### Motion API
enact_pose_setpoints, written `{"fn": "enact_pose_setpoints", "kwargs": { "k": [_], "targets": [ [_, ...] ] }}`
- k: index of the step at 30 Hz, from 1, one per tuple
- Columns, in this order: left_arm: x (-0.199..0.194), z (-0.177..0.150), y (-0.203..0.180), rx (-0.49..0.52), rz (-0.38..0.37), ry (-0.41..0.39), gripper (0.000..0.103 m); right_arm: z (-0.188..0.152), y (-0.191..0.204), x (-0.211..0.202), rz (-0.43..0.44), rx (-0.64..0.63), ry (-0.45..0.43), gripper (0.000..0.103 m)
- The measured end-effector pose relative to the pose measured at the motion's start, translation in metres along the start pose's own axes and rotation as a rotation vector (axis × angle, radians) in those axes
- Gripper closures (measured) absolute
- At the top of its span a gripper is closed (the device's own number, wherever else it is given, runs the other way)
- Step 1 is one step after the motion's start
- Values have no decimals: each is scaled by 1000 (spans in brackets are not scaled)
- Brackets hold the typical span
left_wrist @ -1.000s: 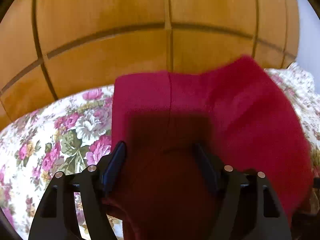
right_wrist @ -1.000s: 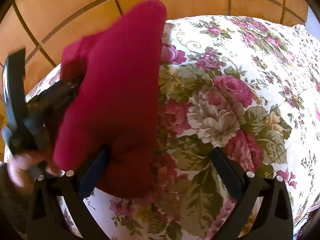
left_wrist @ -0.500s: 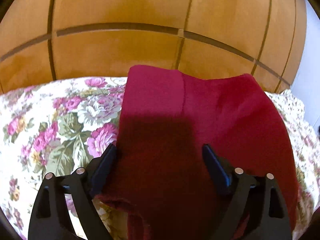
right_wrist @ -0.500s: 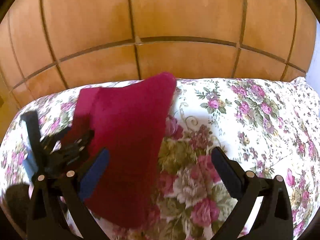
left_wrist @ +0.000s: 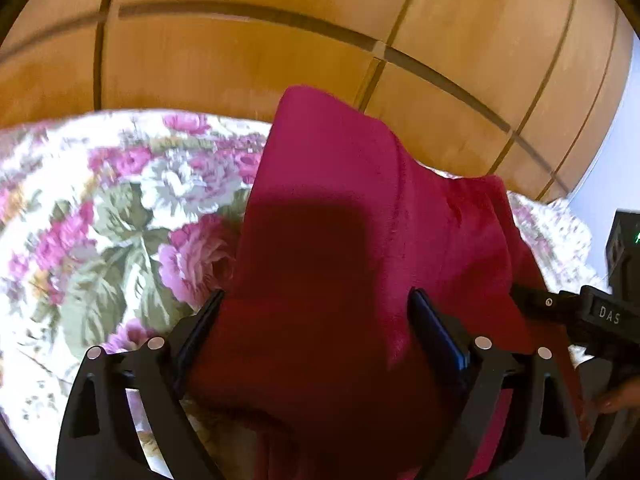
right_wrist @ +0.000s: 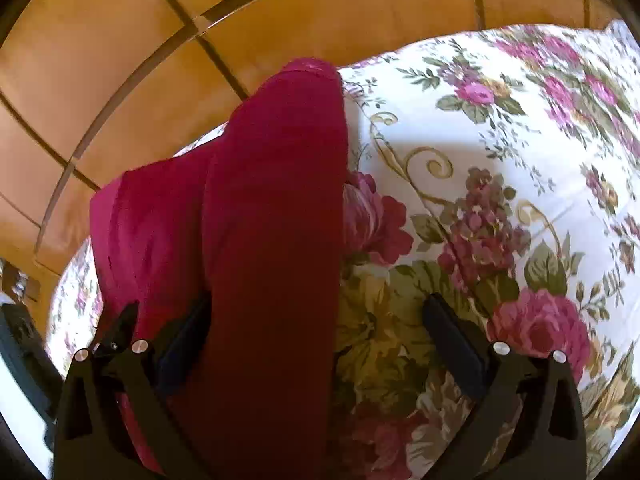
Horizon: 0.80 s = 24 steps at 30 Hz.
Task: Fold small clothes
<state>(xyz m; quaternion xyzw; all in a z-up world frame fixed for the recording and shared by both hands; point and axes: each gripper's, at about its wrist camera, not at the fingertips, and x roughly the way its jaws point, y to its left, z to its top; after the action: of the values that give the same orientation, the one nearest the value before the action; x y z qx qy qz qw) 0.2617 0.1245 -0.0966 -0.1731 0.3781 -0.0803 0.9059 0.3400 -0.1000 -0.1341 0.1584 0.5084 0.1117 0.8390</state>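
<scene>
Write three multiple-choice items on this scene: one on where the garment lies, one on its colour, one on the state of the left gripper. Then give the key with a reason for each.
1. Where does the garment lie?
A. on the floral bedspread
B. on the tiled floor
C. in a basket

2. What colour is the garment?
A. blue
B. dark red
C. white

3. How does the left gripper stand?
A. shut on the garment
B. open, with cloth between its fingers
C. shut on nothing

Key:
1 A: the garment rests on the floral bedspread, with the tiled floor beyond the bed's edge.
2 B: the cloth is dark red all over in both wrist views.
3 B: the left gripper has its fingers spread wide, its jaws having just been opening; the cloth lies between them and they do not squeeze it.
</scene>
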Motion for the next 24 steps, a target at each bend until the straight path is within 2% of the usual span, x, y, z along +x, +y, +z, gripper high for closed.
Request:
{"fn": "enact_pose_setpoints", "kwargs": {
  "k": [2, 4, 6, 7, 8, 10, 13, 14, 15, 17, 18, 19, 22, 24],
  "targets": [
    [-4, 1, 5, -38, -32, 1, 13, 1, -3, -8, 28, 54, 17, 2],
    [-11, 3, 10, -82, -80, 12, 13, 0, -9, -18, 100, 126, 30, 2],
    [-29, 2, 22, -163, -151, -31, 13, -3, -11, -26, 153, 148, 36, 2],
    [-39, 2, 31, -208, -135, -67, 13, -4, -10, -28, 174, 144, 39, 2],
    [-41, 2, 36, -233, -117, -66, 13, -6, -8, -28, 189, 130, 51, 2],
    [-37, 3, 47, -281, -138, -11, 13, -9, -3, -23, 196, 95, 90, 2],
    [-18, -2, 44, -234, -159, 114, 12, -14, 2, -8, 211, 66, 133, 2],
    [-12, -5, 38, -170, -145, 142, 12, -15, 2, -8, 210, 61, 121, 2],
    [-13, -6, 30, -106, -130, 132, 11, -14, 5, -7, 212, 52, 114, 2],
    [-11, -7, 26, -92, -133, 146, 12, -14, 12, -8, 215, 23, 109, 9],
    [-10, -6, 26, -101, -132, 152, 18, -14, 17, -9, 237, -3, 103, 27],
    [-10, -5, 23, -103, -145, 158, 30, -14, 21, -12, 224, -20, 88, 29],
    [-16, -5, 5, -40, -106, 145, 44, -16, 27, -17, 219, -32, 70, 37],
    [-20, -6, -6, 8, -79, 129, 50, -14, 22, -17, 236, -20, 63, 43]
  ]
}}
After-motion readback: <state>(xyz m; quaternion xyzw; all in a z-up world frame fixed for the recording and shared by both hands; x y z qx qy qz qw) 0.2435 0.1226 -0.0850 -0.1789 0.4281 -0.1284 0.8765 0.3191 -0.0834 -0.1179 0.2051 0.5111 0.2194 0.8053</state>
